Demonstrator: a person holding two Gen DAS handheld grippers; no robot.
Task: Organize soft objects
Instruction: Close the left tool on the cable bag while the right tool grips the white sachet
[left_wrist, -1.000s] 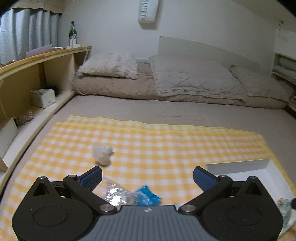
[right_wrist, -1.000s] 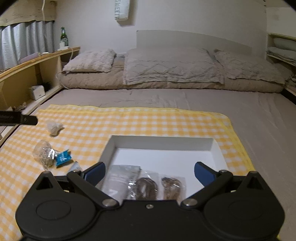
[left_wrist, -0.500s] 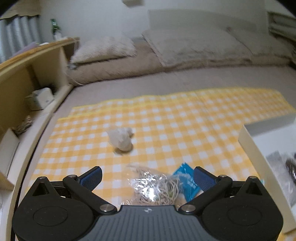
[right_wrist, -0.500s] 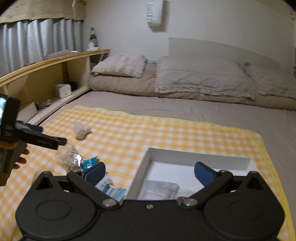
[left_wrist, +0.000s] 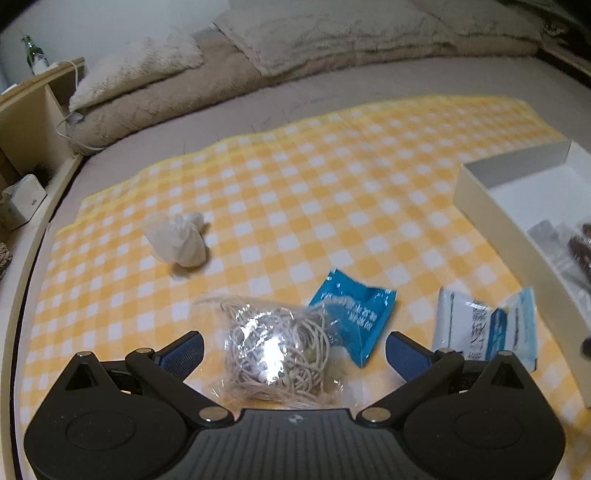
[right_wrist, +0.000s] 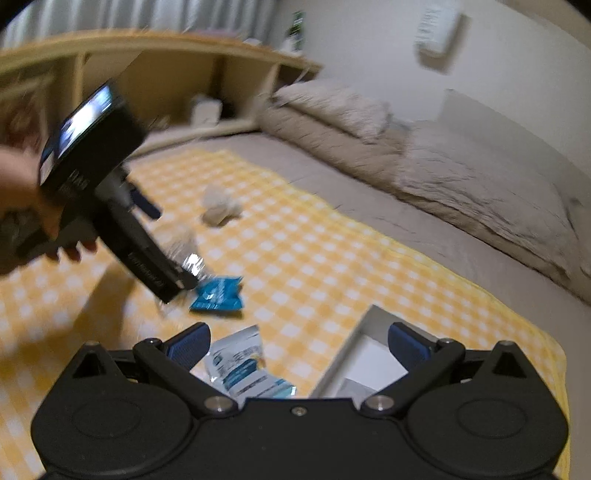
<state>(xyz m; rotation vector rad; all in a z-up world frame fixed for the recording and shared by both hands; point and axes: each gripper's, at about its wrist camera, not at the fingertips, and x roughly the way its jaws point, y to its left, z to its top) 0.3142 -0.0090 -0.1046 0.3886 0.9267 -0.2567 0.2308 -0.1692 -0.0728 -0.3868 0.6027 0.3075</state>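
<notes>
1. The left gripper (left_wrist: 293, 349) has its jaws spread wide and released; a clear bag of tangled pale cord (left_wrist: 279, 354) lies on the yellow checked cloth (left_wrist: 332, 177) between them, its near edge hidden under the gripper body.
2. A blue packet (left_wrist: 352, 312) touches the bag's right side, just ahead of the right jaw. A white and blue packet (left_wrist: 487, 325) lies right of that jaw, its lower edge cut off by it.
3. A white knotted bundle (left_wrist: 179, 240) sits well ahead, left of the jaws.
4. The white box (left_wrist: 491, 206) is cut off at the frame's right edge; its contents are dark, blurred shapes.
5. The right gripper (right_wrist: 297, 343) is also released; the white and blue packet (right_wrist: 243, 365) lies by its left jaw, partly hidden.
6. The right wrist view is motion-blurred; the hand (right_wrist: 22, 206) gripping the left tool shows only as a smear.
</notes>
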